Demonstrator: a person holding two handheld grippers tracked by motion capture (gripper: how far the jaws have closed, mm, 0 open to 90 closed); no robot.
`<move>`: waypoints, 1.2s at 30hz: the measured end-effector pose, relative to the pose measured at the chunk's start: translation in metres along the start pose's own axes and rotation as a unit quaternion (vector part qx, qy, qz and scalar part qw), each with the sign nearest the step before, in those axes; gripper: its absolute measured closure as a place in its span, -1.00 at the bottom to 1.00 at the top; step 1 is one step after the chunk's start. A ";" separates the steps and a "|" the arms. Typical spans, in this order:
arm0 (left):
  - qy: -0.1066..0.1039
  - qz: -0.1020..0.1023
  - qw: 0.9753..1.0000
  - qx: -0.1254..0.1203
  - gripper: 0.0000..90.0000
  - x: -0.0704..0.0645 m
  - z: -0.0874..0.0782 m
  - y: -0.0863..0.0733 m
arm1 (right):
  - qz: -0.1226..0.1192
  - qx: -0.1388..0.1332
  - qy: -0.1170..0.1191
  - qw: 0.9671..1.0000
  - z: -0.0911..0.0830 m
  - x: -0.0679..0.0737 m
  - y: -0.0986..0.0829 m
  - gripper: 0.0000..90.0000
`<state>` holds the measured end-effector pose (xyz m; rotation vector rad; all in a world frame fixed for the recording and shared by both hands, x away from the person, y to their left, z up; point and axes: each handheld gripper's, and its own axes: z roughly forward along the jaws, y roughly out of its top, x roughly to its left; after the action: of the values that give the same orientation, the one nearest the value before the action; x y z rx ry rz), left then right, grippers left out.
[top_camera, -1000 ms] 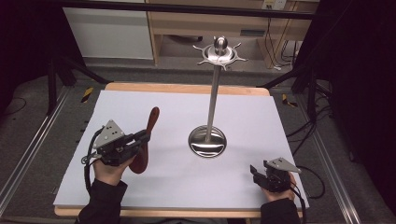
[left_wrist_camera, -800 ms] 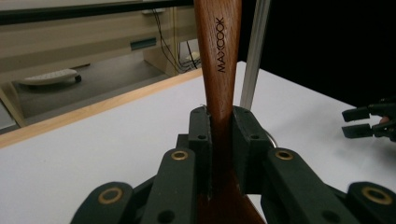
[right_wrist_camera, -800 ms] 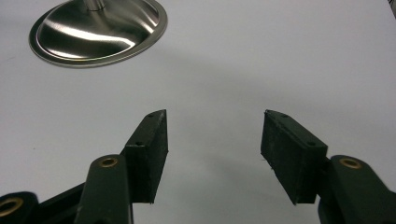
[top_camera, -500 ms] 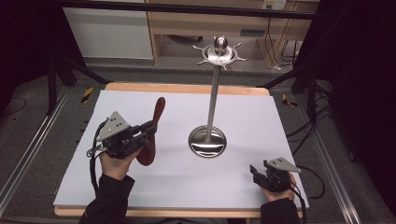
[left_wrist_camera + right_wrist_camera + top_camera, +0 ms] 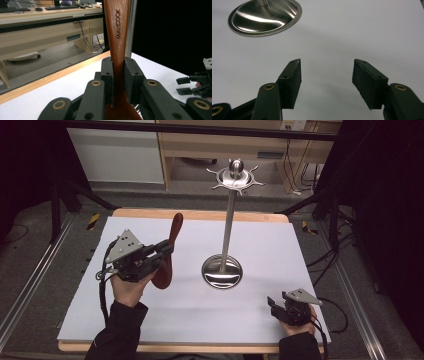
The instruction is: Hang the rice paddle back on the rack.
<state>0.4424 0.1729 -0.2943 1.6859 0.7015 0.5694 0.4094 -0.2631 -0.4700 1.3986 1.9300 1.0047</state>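
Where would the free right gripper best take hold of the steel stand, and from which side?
Probably the thin upright pole of the stand, mid-height, approached from its right with the right gripper's open jaws level. The base is flat and wide, and the top is spiked.

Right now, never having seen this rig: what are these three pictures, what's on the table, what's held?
No robot here: a person holds a two-jaw gripper in each hand. The high view looks down from above the person's side of the table; the other two come from cameras riding on each gripper, looking along its black jaws.

On the white sheet stands a tall metal stand with a round base and a spiked ring on top.

The left gripper is shut on a wooden spoon, clamped at the neck, handle pointing up, lettered MAXCOOK. The right gripper rests near the table's front right, jaws open and empty, facing the stand's base.
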 end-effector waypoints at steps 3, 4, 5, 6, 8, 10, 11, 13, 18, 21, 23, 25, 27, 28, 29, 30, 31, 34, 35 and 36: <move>0.000 0.014 1.000 -0.010 0.74 0.001 0.003 0.005 | 0.002 0.001 0.002 1.000 0.000 0.000 0.000 -0.10; 0.000 0.017 1.000 -0.012 0.74 0.001 0.004 0.007 | 0.002 0.001 0.002 1.000 0.000 0.000 0.000 -0.10; -0.001 0.016 1.000 -0.013 0.74 0.000 0.004 0.008 | 0.001 0.001 0.000 1.000 0.000 0.000 0.000 -0.10; -0.002 0.013 1.000 -0.014 0.74 0.000 0.004 0.009 | 0.002 0.001 0.002 1.000 0.000 0.000 0.000 -0.10; -0.004 0.009 1.000 -0.014 0.74 -0.001 0.005 0.012 | 0.001 0.001 0.001 1.000 0.000 0.000 0.000 -0.10; -0.005 0.004 1.000 -0.014 0.74 -0.002 0.007 0.014 | 0.001 0.000 0.002 1.000 0.000 0.000 0.000 -0.10; -0.006 0.003 1.000 -0.015 0.74 -0.002 0.007 0.015 | 0.002 0.000 0.002 1.000 0.000 0.000 0.000 -0.10; -0.006 0.001 1.000 -0.013 0.74 -0.003 0.008 0.017 | 0.001 0.000 0.002 1.000 0.000 0.000 0.000 -0.10; -0.011 -0.003 1.000 -0.015 0.74 -0.005 0.012 0.023 | 0.001 0.000 0.002 1.000 0.001 -0.001 0.000 -0.10; -0.012 0.000 1.000 -0.018 0.74 -0.007 0.014 0.028 | 0.000 -0.001 0.001 1.000 0.001 -0.001 0.000 -0.10; -0.013 0.002 1.000 -0.020 0.74 -0.008 0.016 0.031 | 0.000 -0.002 0.001 1.000 0.001 -0.001 0.000 -0.10; -0.013 0.003 1.000 -0.019 0.74 -0.009 0.017 0.033 | 0.000 -0.002 0.001 1.000 0.001 -0.001 0.000 -0.10; -0.025 -0.011 0.999 -0.018 0.74 -0.011 0.019 0.037 | 0.003 -0.001 0.004 1.000 0.001 0.000 0.000 -0.10; -0.025 -0.011 0.999 -0.020 0.74 -0.011 0.020 0.039 | 0.002 0.000 0.003 1.000 0.001 0.000 0.000 -0.10; -0.024 -0.007 0.999 -0.021 0.74 -0.011 0.020 0.041 | 0.002 -0.001 0.003 1.000 0.001 0.000 0.000 -0.10; -0.024 -0.007 0.999 -0.021 0.74 -0.011 0.020 0.041 | 0.002 -0.001 0.003 1.000 0.001 0.000 0.000 -0.10; -0.023 0.000 0.999 -0.023 0.74 -0.011 0.021 0.044 | 0.001 -0.001 0.003 1.000 0.001 0.000 0.000 -0.10; -0.022 -0.001 0.999 -0.027 0.74 -0.013 0.022 0.046 | 0.003 0.000 0.004 1.000 0.001 0.000 0.001 -0.10; -0.022 0.000 0.999 -0.027 0.74 -0.013 0.023 0.047 | 0.001 -0.002 0.002 1.000 0.001 -0.001 0.000 -0.10; -0.021 0.000 0.999 -0.029 0.74 -0.014 0.024 0.050 | 0.000 -0.001 0.002 1.000 0.001 -0.001 0.000 -0.10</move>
<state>0.4574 0.1387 -0.2509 1.6388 0.6484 0.5485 0.4105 -0.2635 -0.4702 1.3969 1.9302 1.0110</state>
